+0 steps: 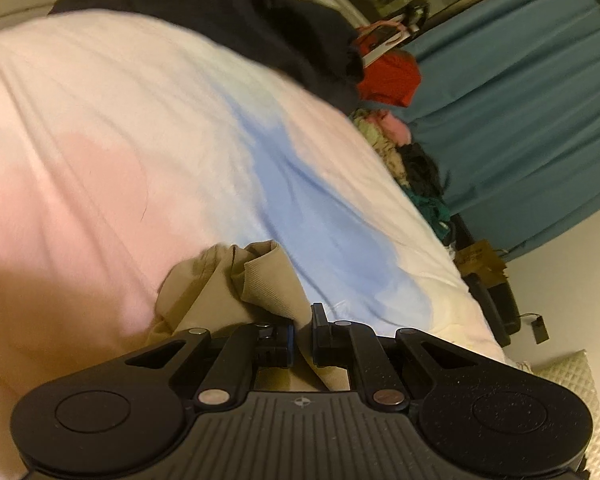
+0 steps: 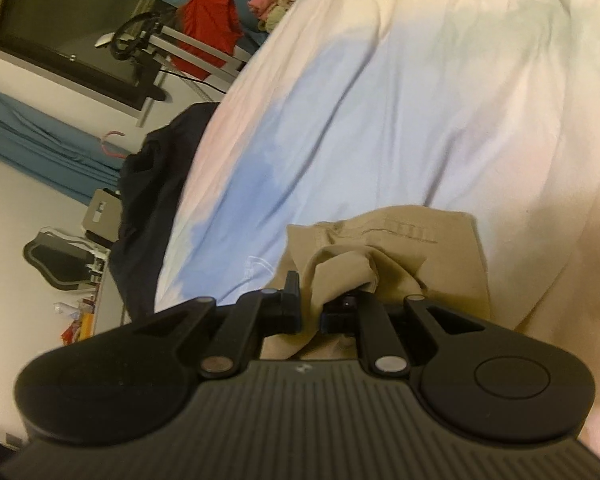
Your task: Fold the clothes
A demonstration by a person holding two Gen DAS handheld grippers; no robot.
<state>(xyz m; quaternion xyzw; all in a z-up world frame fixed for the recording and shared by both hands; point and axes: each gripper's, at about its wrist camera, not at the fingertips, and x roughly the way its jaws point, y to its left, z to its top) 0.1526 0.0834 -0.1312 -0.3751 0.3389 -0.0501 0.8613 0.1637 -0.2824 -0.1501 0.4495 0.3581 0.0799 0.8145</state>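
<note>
Tan garment (image 1: 260,280), bunched on pastel bedsheet (image 1: 140,120): one edge clenched in left gripper (image 1: 302,332), another fold clenched in right gripper (image 2: 310,308); dark clothing (image 1: 240,12) at bed's edge

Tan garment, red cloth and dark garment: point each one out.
Tan garment (image 2: 432,248): right wrist view, on its flat stitched part lying on the bed.
Red cloth (image 1: 392,78): left wrist view, on the middle of its draped front.
Dark garment (image 1: 236,12): left wrist view, on its broad middle.
</note>
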